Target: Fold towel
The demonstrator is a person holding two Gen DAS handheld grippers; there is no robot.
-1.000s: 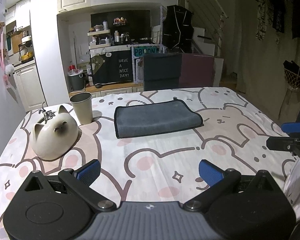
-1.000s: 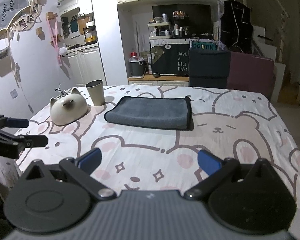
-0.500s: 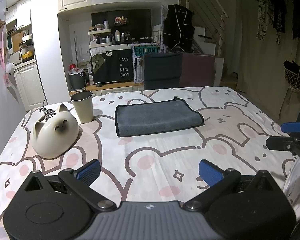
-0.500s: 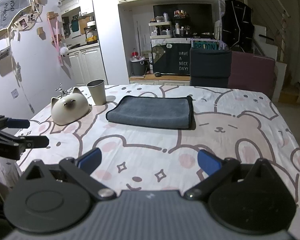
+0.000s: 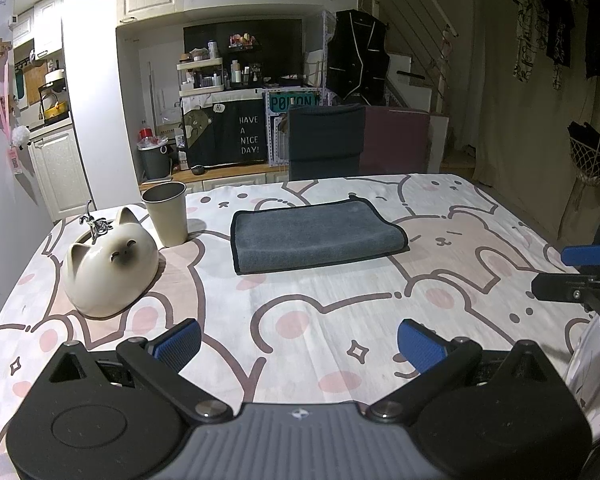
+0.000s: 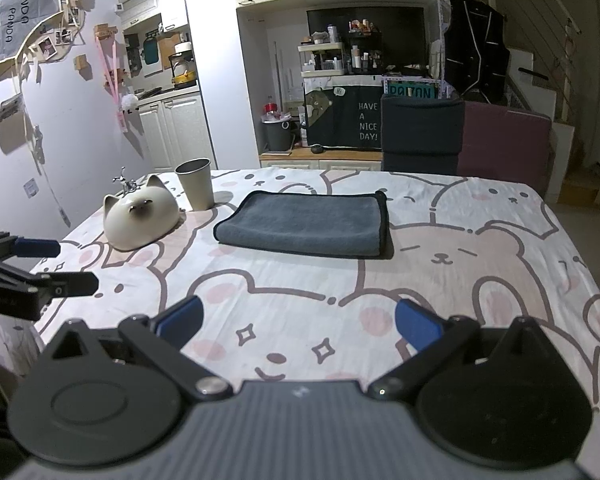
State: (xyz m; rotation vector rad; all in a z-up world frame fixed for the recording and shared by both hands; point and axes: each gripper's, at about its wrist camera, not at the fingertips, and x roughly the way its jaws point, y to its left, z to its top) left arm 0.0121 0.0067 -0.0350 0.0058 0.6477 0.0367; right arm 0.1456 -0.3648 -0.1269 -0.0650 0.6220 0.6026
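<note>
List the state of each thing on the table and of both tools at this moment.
towel: folded, flat, untouched
cup: upright; contents cannot be seen
cat-shaped bowl: upside down, beside the cup
left tool: open, holding nothing, short of the towel
right tool: open, holding nothing, short of the towel
</note>
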